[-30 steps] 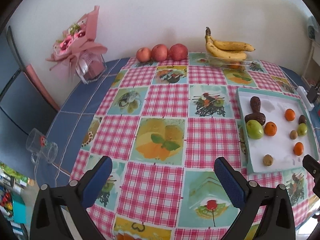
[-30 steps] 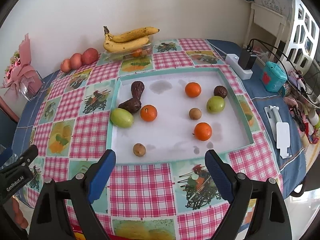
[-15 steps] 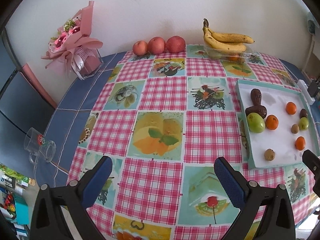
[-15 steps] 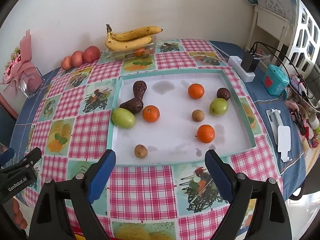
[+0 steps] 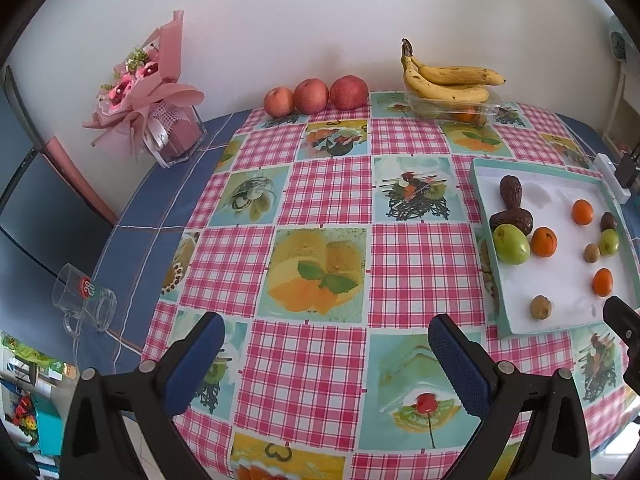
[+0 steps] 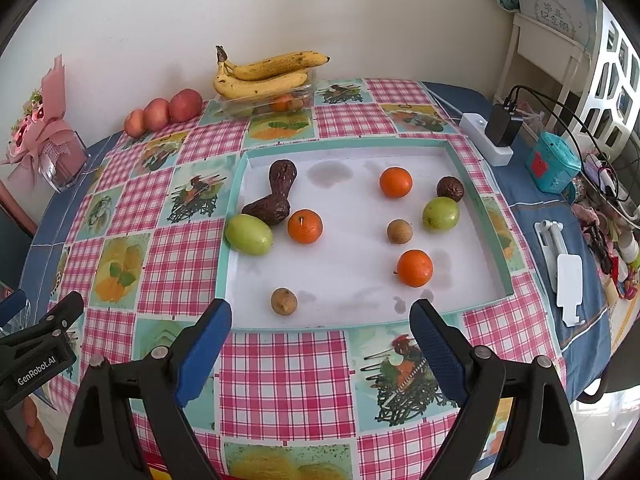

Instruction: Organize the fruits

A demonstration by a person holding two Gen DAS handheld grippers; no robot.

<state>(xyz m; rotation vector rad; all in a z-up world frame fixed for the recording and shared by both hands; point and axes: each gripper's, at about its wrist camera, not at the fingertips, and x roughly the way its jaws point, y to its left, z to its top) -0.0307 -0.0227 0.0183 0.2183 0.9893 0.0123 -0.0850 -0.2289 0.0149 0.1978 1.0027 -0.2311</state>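
A white tray with a teal rim [image 6: 472, 208] [image 5: 502, 308] lies on the checked tablecloth. In it lie two dark avocados [image 6: 276, 196], two green fruits [image 6: 249, 234] [image 6: 441, 213], three oranges [image 6: 305, 226] [image 6: 395, 182] [image 6: 415, 268], two small brown fruits [image 6: 284, 301] [image 6: 399, 231] and a dark round fruit [image 6: 450, 189]. My right gripper [image 6: 320, 328] is open and empty, just in front of the tray's near rim. My left gripper [image 5: 326, 342] is open and empty above the cloth, left of the tray.
Three red apples [image 5: 316, 94] and bananas on a clear box [image 5: 448, 84] stand along the back wall. A pink bouquet [image 5: 152, 92] stands at the back left, a glass mug [image 5: 82, 300] at the left edge. A power strip with charger [image 6: 490, 136] and clutter lie at the right.
Both views have shifted slightly: the table and tray sit a little lower and nearer in frame than 1 s ago. Both grippers stay open; no fruit has moved.
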